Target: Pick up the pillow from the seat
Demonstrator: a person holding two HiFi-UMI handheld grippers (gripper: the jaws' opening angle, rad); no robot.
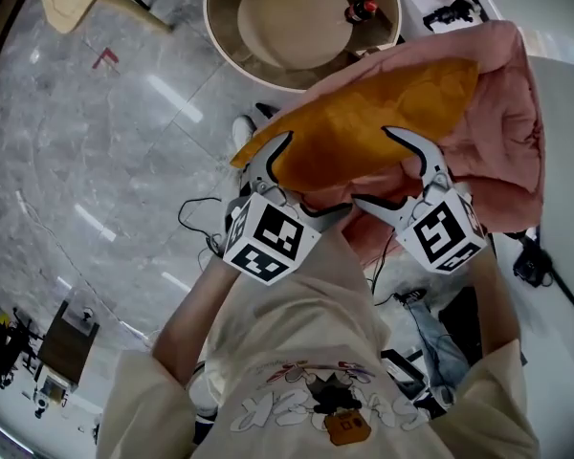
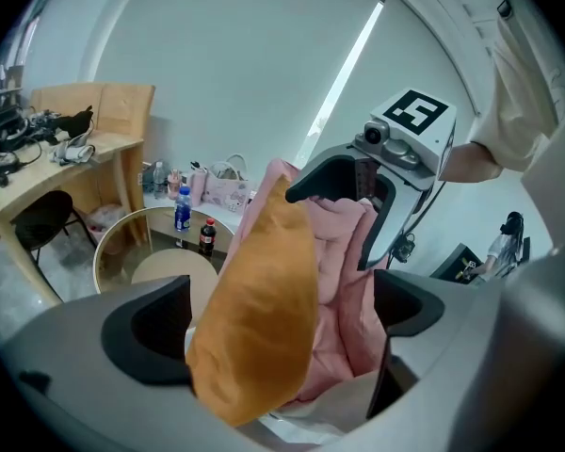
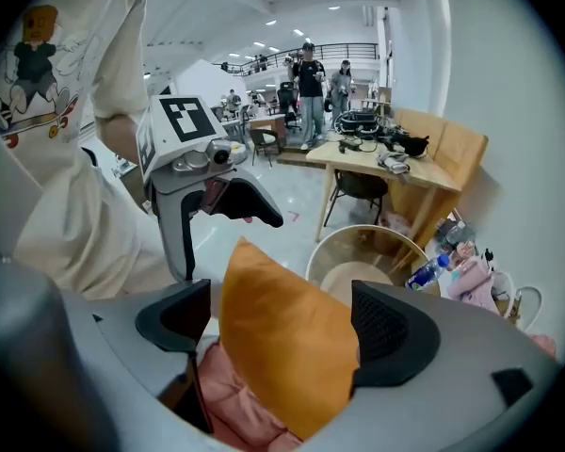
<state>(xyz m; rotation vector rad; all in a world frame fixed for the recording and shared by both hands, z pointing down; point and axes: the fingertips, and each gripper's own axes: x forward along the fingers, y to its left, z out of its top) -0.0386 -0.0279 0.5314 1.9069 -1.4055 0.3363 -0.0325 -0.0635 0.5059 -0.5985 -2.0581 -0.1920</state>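
Orange pillow (image 1: 364,132) against pink quilt (image 1: 497,113); round table (image 1: 301,75) with bottles (image 2: 182,211) beyond

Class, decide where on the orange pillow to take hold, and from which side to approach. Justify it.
Probably pinch the orange pillow at its two pointed end corners, coming from the near side: it looks plump mid-body and thin at the corners.

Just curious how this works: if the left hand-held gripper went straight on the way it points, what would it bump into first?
The orange pillow, most likely: it stands between the open jaws of the left hand-held gripper, with the pink quilt just behind it.
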